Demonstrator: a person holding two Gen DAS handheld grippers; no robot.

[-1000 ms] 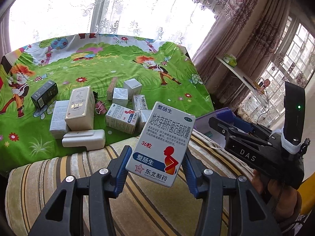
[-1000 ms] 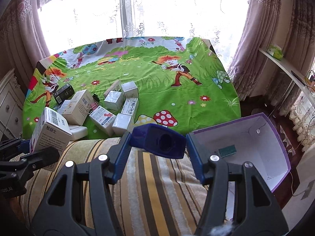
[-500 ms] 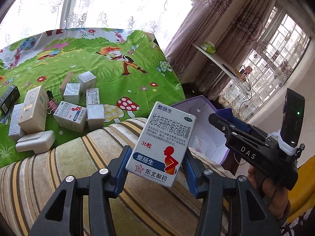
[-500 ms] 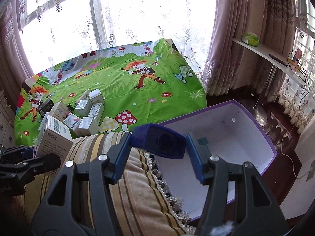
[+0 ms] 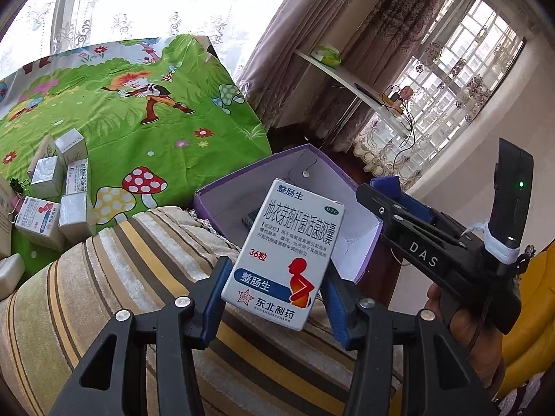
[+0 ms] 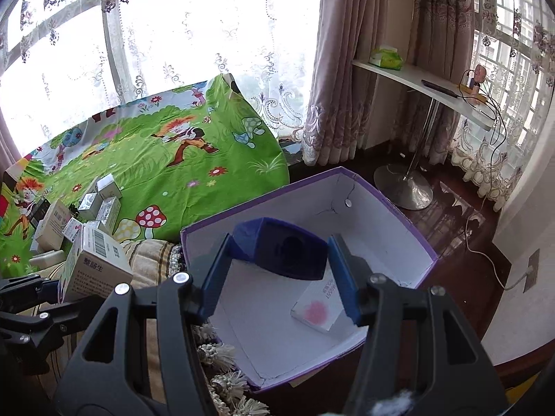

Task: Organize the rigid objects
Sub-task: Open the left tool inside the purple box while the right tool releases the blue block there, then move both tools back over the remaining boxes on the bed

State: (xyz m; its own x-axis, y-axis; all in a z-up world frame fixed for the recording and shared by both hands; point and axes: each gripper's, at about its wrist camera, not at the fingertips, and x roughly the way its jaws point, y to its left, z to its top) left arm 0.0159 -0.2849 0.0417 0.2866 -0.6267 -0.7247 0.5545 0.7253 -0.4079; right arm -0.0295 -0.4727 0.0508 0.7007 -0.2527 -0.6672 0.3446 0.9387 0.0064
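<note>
Left gripper (image 5: 275, 293) clamped on a white medicine box (image 5: 284, 253), tilted, above the striped cushion (image 5: 138, 263) near the purple box's (image 5: 222, 192) left rim, right gripper (image 5: 392, 194) beside it, small cartons (image 5: 52, 190) on the green cloth's (image 5: 138, 138) left edge.

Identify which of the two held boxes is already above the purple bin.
The dark blue box in the right tool: it hangs over the purple bin. The white medicine box in the left tool is above the striped cushion.

Small green box (image 5: 250, 217) half hidden behind the white medicine box (image 5: 285, 253); pink-printed box (image 6: 317, 308) partly behind right gripper's finger (image 6: 343, 277).
</note>
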